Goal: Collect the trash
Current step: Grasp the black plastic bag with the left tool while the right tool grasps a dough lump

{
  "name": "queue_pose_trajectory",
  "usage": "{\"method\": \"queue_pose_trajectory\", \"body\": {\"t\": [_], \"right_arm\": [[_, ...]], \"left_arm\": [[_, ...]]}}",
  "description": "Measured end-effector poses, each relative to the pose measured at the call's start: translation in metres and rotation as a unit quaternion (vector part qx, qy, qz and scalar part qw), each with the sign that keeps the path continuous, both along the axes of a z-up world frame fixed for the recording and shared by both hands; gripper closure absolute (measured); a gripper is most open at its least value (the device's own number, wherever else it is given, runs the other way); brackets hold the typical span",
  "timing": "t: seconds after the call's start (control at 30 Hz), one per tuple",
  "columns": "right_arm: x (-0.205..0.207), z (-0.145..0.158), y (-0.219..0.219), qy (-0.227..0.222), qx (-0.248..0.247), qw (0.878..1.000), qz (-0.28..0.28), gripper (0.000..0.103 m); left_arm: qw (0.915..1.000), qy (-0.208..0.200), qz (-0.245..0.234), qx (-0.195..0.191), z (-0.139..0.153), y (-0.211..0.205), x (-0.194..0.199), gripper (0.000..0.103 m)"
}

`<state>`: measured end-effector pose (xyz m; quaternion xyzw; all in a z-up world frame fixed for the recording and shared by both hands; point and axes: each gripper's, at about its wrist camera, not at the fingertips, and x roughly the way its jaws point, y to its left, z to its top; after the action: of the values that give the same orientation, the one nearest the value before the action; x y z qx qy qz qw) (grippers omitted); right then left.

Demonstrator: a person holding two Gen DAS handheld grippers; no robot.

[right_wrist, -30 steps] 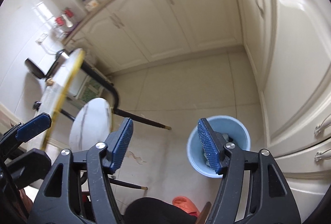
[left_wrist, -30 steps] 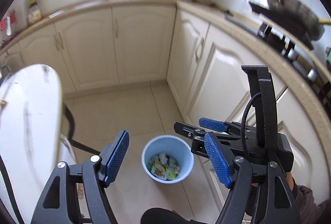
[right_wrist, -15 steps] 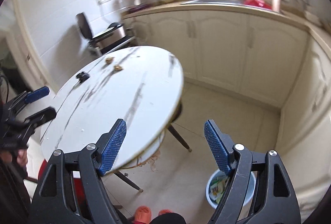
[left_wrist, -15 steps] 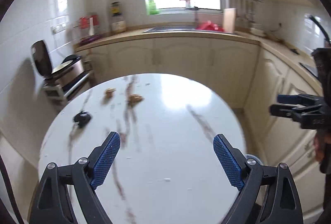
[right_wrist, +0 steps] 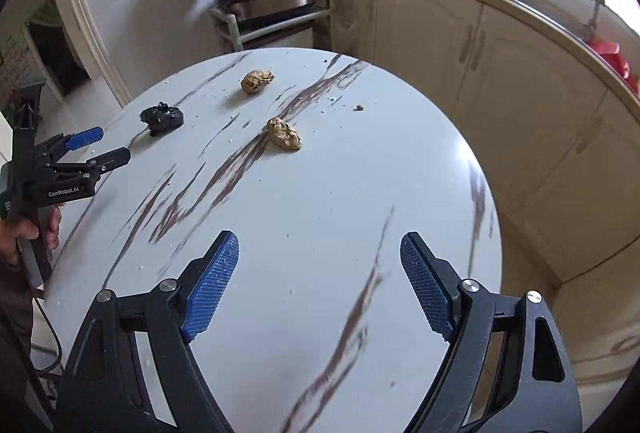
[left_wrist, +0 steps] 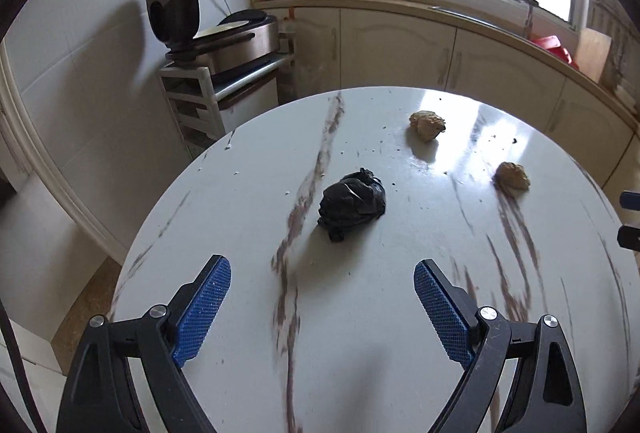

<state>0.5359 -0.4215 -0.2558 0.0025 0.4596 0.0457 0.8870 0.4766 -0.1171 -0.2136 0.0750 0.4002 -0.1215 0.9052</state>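
Note:
On the round white marble table [left_wrist: 360, 333] [right_wrist: 320, 217] lie three bits of trash. A crumpled black bag [left_wrist: 353, 201] [right_wrist: 161, 118] sits just ahead of my left gripper [left_wrist: 322, 283], which stands open and empty over the table. Two crumpled brown paper wads lie farther off: one [left_wrist: 427, 124] [right_wrist: 257, 81] at the back, one [left_wrist: 512, 177] [right_wrist: 284, 133] to the right. My right gripper [right_wrist: 319, 255] is open and empty, some way short of the nearer wad. The left gripper [right_wrist: 98, 149] also shows at the left in the right wrist view, held by a hand [right_wrist: 24, 233].
Cream cabinets [left_wrist: 400, 49] under a counter with a sink [left_wrist: 480, 17] run behind and to the right of the table. A metal rack carrying an open-lidded cooker [left_wrist: 224, 37] stands by the tiled wall at the left. Small crumbs dot the tabletop.
Both grippers have swung from the blue bin on the floor up over the table and opened wider. The black bag and brown wads have come close in view.

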Motion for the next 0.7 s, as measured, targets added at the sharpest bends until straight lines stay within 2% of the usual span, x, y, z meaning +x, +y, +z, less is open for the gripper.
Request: {"method": "queue_pose_trajectory", "body": {"t": [0.1,0.3,0.43,0.47,0.5,0.6,0.7], "right_arm": [[0.03,-0.01,0.005,0.005,0.003,1.0,0.016,0.022],[0.075,-0.025,0.017,0.017,-0.012,0.999,0.042,0.022],[0.093,-0.029,0.02,0.018,-0.01,0.999,0.048,0.022],[0.096,-0.03,0.022,0.018,-0.012,0.999,0.05,0.022],[0.1,-0.03,0.024,0.017,-0.012,0.998,0.053,0.022],[0.108,-0.033,0.032,0.018,-0.018,0.998,0.065,0.023],[0.116,-0.037,0.036,0.018,-0.023,0.997,0.069,0.029]], "left_arm": [[0.9997,0.014,-0.004,-0.017,-0.007,-0.003,0.03,0.014],[0.9994,0.031,-0.016,0.009,-0.014,-0.011,0.078,0.018],[0.9986,0.031,-0.043,-0.005,-0.016,-0.02,0.099,0.038],[0.9981,0.03,-0.053,-0.007,-0.016,-0.022,0.101,0.051],[0.9976,0.029,-0.062,-0.009,-0.015,-0.023,0.102,0.07],[0.9969,0.021,-0.076,0.011,-0.016,-0.027,0.096,0.074],[0.996,0.028,-0.085,0.002,-0.016,-0.024,0.094,0.075]]}}
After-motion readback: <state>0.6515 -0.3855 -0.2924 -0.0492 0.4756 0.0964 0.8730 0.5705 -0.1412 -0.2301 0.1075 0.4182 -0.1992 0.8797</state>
